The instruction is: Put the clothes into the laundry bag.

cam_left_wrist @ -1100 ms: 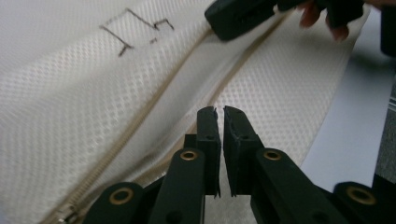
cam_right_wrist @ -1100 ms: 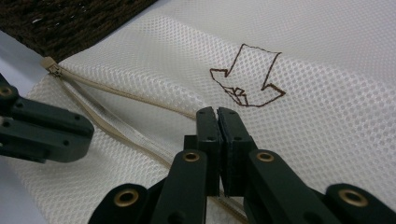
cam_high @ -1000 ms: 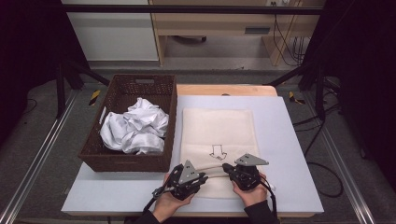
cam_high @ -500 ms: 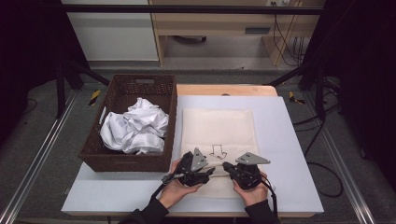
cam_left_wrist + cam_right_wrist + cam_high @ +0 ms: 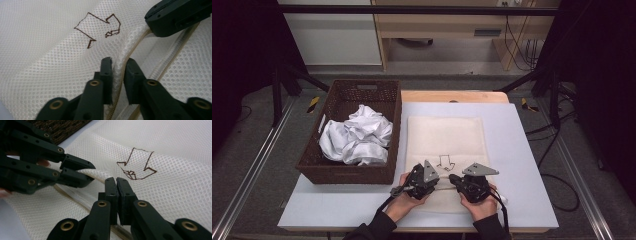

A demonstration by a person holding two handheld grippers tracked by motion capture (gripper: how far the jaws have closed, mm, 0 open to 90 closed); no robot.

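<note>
A cream mesh bag (image 5: 444,135) with a brown arrow mark (image 5: 445,161) lies flat on the white table. Both grippers meet at its near end, by the zipper (image 5: 165,67). My left gripper (image 5: 117,66) has just been closing its jaws, and they now pinch a raised fold of mesh beside the zipper. In the right gripper view the left gripper (image 5: 91,172) clamps that same fold. My right gripper (image 5: 116,182) is shut on the mesh just below the arrow (image 5: 136,166). In the high view the left gripper (image 5: 439,181) and right gripper (image 5: 452,178) point at each other, tips nearly touching.
A dark wicker basket (image 5: 337,172) stands left of the bag with crumpled white cloth (image 5: 357,137) in it. The table's front edge runs just behind the person's hands. Bare white tabletop (image 5: 522,150) lies right of the bag.
The left gripper has moved right along the bag's near end, closer to the right gripper. The right gripper has stayed in place.
</note>
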